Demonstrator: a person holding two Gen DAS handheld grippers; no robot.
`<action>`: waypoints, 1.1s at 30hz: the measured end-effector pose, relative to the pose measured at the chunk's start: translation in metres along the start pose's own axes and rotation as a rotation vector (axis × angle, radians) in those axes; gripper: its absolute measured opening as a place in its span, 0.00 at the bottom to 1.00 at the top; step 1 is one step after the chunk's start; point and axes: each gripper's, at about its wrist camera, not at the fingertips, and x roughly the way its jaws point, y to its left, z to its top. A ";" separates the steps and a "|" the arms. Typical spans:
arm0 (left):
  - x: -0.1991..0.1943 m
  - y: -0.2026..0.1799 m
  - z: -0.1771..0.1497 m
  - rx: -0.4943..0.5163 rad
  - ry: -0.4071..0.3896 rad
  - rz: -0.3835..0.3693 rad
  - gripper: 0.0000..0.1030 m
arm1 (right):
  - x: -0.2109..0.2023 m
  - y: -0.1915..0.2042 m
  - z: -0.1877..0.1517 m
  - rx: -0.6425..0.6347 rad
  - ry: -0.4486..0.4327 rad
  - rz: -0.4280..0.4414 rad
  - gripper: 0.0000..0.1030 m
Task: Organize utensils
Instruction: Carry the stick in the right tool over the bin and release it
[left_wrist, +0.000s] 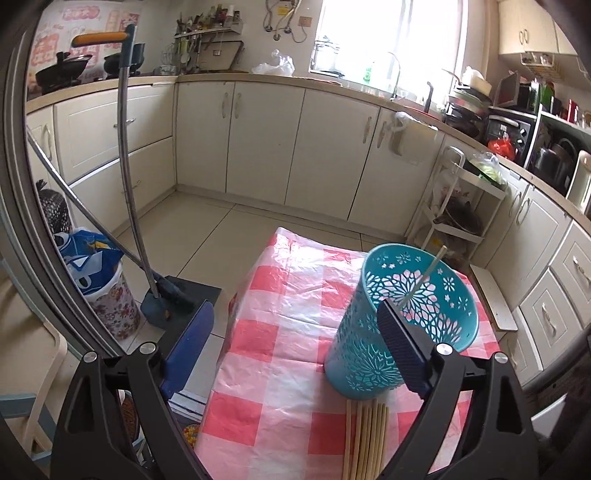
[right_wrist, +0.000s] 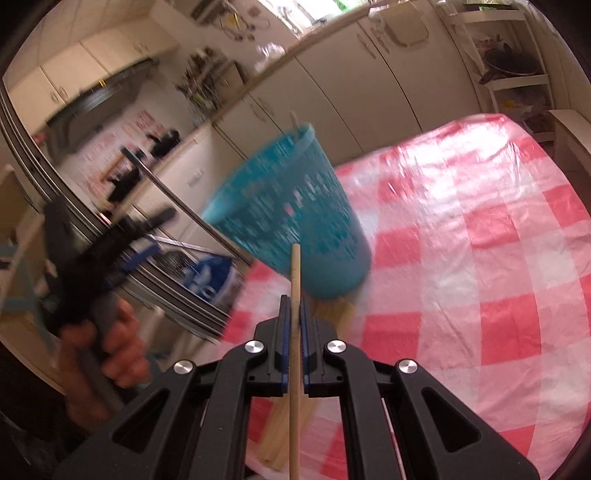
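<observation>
A: Kitchen table (left_wrist: 295, 354) with checked cloth; chopsticks (left_wrist: 365, 439) lie at 6 o'clock, the cup (left_wrist: 402, 317) just beyond.

B: Risk?

A: The chopstick (right_wrist: 295, 280) pinched by the right gripper (right_wrist: 294, 314) may hit the rim and tip the cup.

B: Left gripper (left_wrist: 295, 325)?

A: Wide apart, empty, beside the cup.

Clearance: checked tablecloth (right_wrist: 480, 258) lying open rightward | Obstruction: teal holder (left_wrist: 402, 321) standing against loose chopsticks (left_wrist: 365, 435), blocking forward passage.
</observation>
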 end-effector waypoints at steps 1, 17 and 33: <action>0.000 0.003 0.001 -0.011 0.002 0.002 0.84 | -0.006 0.007 0.010 -0.003 -0.030 0.014 0.06; 0.003 0.015 0.008 -0.069 0.020 -0.003 0.85 | 0.084 0.077 0.142 -0.107 -0.385 -0.242 0.06; -0.004 0.012 0.007 -0.030 -0.012 0.044 0.89 | 0.051 0.099 0.057 -0.278 -0.349 -0.320 0.31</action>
